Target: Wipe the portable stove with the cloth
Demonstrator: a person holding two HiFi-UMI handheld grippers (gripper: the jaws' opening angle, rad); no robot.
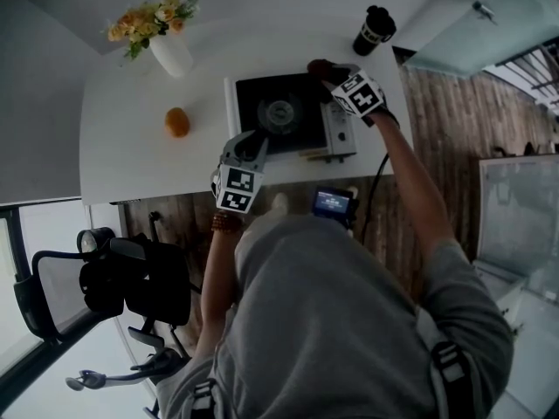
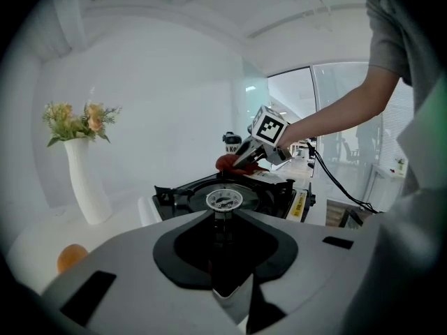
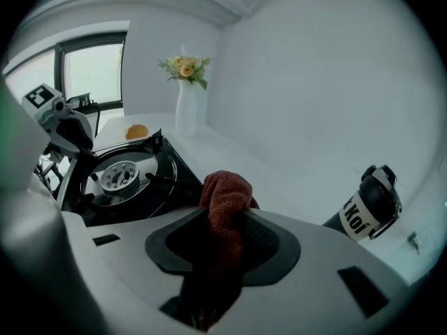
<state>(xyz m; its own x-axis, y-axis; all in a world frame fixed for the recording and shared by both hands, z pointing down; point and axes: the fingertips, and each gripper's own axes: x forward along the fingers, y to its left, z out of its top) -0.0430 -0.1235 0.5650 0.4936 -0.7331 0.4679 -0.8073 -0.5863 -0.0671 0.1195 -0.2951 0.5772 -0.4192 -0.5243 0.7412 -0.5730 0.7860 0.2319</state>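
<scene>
Pinching one cloth [image 3: 225, 194], right gripper [image 1: 327, 74] overhangs one stove [image 1: 253, 103].

Right hand-held gripper [image 1: 334, 77] closed, arm outstretched.

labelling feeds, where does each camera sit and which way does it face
Head view: on the person's head, steeply down at stove; left gripper, right gripper, arms show.
Left gripper view: on left gripper, across stove toward right gripper; own jaws show.
Right gripper view: on right gripper, past clamped cloth toward stove.
Both gripper views share stove, vase.
</scene>
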